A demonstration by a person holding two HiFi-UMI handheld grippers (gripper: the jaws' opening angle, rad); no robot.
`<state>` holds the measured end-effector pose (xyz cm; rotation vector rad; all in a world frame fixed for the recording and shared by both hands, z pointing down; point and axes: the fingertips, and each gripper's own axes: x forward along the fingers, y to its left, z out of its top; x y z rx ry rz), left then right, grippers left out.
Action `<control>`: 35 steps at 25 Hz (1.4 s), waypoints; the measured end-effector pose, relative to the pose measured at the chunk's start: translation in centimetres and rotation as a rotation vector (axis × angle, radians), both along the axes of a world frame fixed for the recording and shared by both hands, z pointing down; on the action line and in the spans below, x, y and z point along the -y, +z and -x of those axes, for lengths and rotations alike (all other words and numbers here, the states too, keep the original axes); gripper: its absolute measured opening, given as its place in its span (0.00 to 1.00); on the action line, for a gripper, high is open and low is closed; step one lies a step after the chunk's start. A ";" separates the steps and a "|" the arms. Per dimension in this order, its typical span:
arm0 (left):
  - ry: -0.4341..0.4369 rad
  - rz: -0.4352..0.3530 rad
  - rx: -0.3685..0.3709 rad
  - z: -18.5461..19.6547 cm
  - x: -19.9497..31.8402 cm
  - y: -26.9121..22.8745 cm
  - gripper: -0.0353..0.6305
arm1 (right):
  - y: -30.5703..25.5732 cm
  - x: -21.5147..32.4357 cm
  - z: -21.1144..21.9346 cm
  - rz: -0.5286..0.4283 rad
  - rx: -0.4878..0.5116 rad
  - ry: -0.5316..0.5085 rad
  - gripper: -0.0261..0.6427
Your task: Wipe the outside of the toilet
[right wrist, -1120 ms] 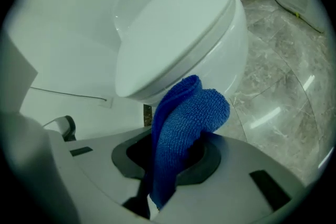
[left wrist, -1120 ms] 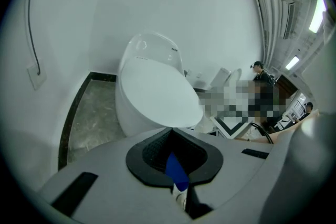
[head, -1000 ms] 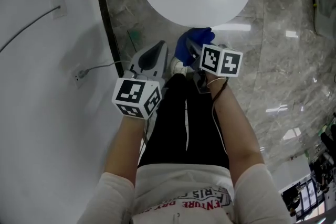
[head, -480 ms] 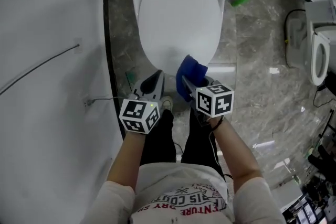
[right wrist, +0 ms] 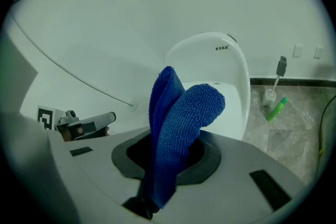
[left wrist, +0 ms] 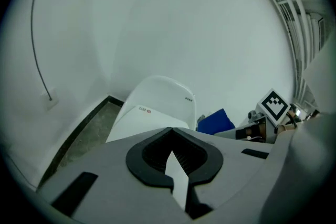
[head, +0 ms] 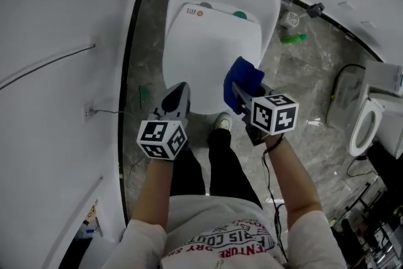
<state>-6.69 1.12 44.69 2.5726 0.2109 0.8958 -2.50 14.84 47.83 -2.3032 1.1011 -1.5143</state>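
In the head view, the toilet [head: 214, 41] is seen with its lid down, set against the far white wall [head: 56, 22]. The right gripper [head: 236, 92] is held just off the near right of the bowl, and a blue cloth [head: 244, 79] is clamped in its jaws, the free fold pointed at the porcelain, presumably so that the outer shell can be reached first. The left gripper [head: 178, 94] is held near the bowl's near left and carries nothing; it appears to be kept out of the cloth's way.

In the left gripper view, the jaws are seen brought together with nothing between them. The toilet [left wrist: 157, 107] lies beyond them, and the cloth [left wrist: 215, 122] to the right.

In the right gripper view, the cloth [right wrist: 176, 128] is seen pinched low between the jaws and folded over above them, a thick pad being offered to the toilet [right wrist: 220, 71] beyond.

The floor [head: 302, 79] is grey marbled tile with a dark border along the wall. A green bottle [right wrist: 275, 108] and a brush [right wrist: 273, 86] are seen by the far wall, right of the toilet, and a second toilet [head: 365, 123] stands at far right.
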 end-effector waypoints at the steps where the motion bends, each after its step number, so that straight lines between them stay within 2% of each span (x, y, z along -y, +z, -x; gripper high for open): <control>1: -0.026 0.007 -0.013 -0.9 -0.1 -0.4 0.06 | -0.4 -0.2 -1.3 0.001 -0.010 -0.011 0.15; 7: -0.102 0.021 -0.027 -4.8 1.1 -1.3 0.06 | -2.3 1.6 -8.6 0.001 -0.056 -0.057 0.15; 11: -0.129 0.037 -0.012 -6.9 3.7 -1.1 0.06 | -3.4 5.5 -12.5 0.004 -0.076 -0.105 0.15; 16: -0.181 0.047 -0.031 -10.1 8.3 -2.9 0.06 | -5.2 11.3 -17.3 0.005 -0.109 -0.187 0.15; 21: -0.177 -0.007 -0.030 -13.8 12.1 -3.6 0.06 | -7.0 16.8 -22.6 -0.025 -0.132 -0.188 0.15; 24: -0.214 -0.005 -0.028 -15.6 13.4 -3.9 0.06 | -7.5 19.3 -25.1 -0.024 -0.138 -0.205 0.15; 29: -0.331 0.006 -0.021 -17.5 15.2 -3.9 0.06 | -7.1 22.5 -28.9 0.015 -0.160 -0.325 0.15; 32: -0.440 0.021 -0.005 -17.4 16.1 -2.7 0.06 | -6.3 24.5 -31.0 0.063 -0.191 -0.454 0.15; 35: -0.462 0.042 -0.006 -17.4 15.7 -1.3 0.06 | -5.5 26.0 -32.5 0.085 -0.202 -0.584 0.15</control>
